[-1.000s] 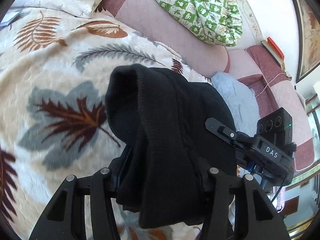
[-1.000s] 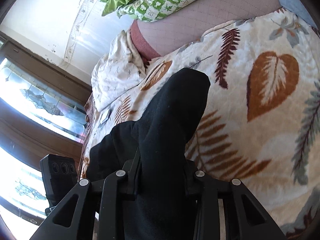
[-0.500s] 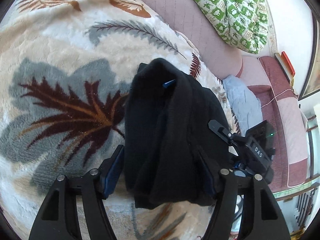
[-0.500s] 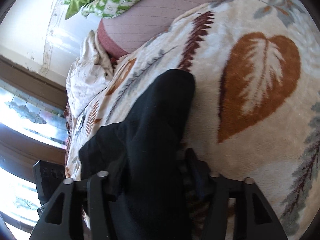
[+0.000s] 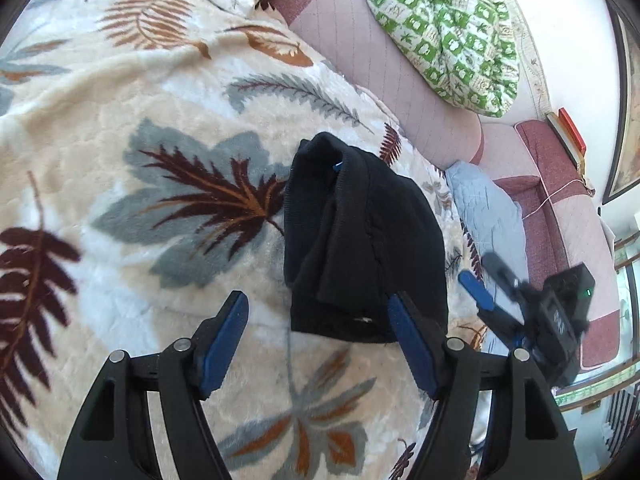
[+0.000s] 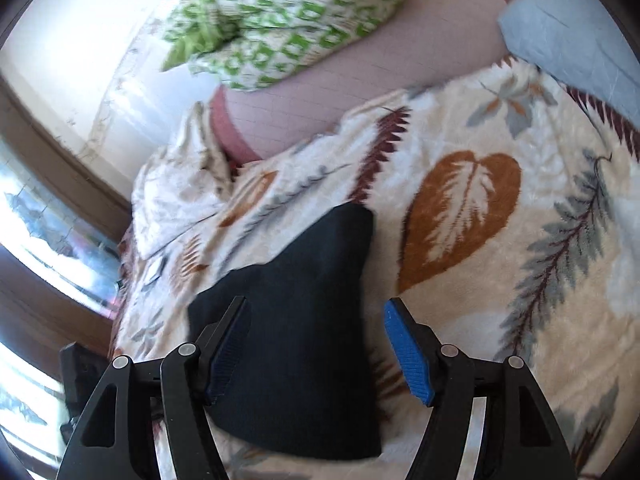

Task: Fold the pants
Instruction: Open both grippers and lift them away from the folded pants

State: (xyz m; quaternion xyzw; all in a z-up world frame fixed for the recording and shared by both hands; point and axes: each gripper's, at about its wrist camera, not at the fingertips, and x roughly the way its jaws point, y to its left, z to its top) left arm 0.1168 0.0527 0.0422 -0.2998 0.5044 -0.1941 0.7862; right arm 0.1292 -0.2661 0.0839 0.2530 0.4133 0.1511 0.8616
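Observation:
The black pants (image 5: pixel 360 248) lie folded into a small bundle on the leaf-patterned blanket (image 5: pixel 120 160). My left gripper (image 5: pixel 316 304) is open, its blue pads just short of the bundle's near edge, holding nothing. In the right wrist view the pants (image 6: pixel 304 328) lie flat on the blanket (image 6: pixel 500 280). My right gripper (image 6: pixel 316 308) is open above their near part and holds nothing. It also shows in the left wrist view (image 5: pixel 492 280), blurred, to the right of the bundle.
A pink quilted sofa back (image 5: pixel 380 60) runs behind the blanket with a green-and-white quilt (image 5: pixel 448 28) on it. A light blue cloth (image 5: pixel 488 208) lies at the blanket's right edge. A cream sheet (image 6: pixel 180 196) is bunched near the window (image 6: pixel 36 260).
Both grippers held the black pants, lowered them onto the blanket, then opened and drew back. The pants now lie free on the blanket.

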